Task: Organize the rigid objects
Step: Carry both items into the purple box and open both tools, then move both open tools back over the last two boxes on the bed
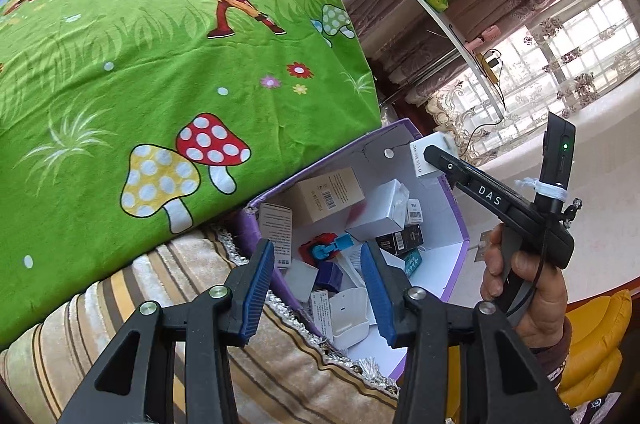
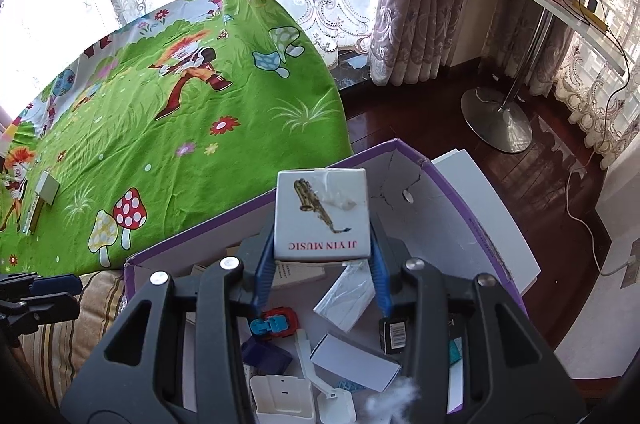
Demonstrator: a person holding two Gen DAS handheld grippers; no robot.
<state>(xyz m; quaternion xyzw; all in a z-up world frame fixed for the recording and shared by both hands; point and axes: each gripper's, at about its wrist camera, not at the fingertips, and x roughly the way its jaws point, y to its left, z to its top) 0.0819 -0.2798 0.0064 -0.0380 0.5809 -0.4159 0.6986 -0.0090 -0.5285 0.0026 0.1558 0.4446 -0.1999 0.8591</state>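
Observation:
A purple cardboard box [image 1: 456, 220] [image 2: 472, 216] holds several small cartons, a red and blue toy [image 1: 320, 248] [image 2: 276, 322] and white plastic parts. My right gripper [image 2: 322, 224] is shut on a white "JI YIN MUSIC" box [image 2: 321, 216] and holds it above the purple box; that white box also shows in the left wrist view [image 1: 430, 154]. My left gripper [image 1: 318, 264] is open and empty, over the box's near edge. Its tip shows in the right wrist view [image 2: 40, 294].
A green cartoon bedsheet [image 1: 160, 72] [image 2: 168, 112] lies to the left, with a small carton [image 2: 46, 188] on it. A striped blanket [image 1: 280, 364] lies under the box. A white table on a metal stand [image 2: 500, 120] and curtains stand at the back right.

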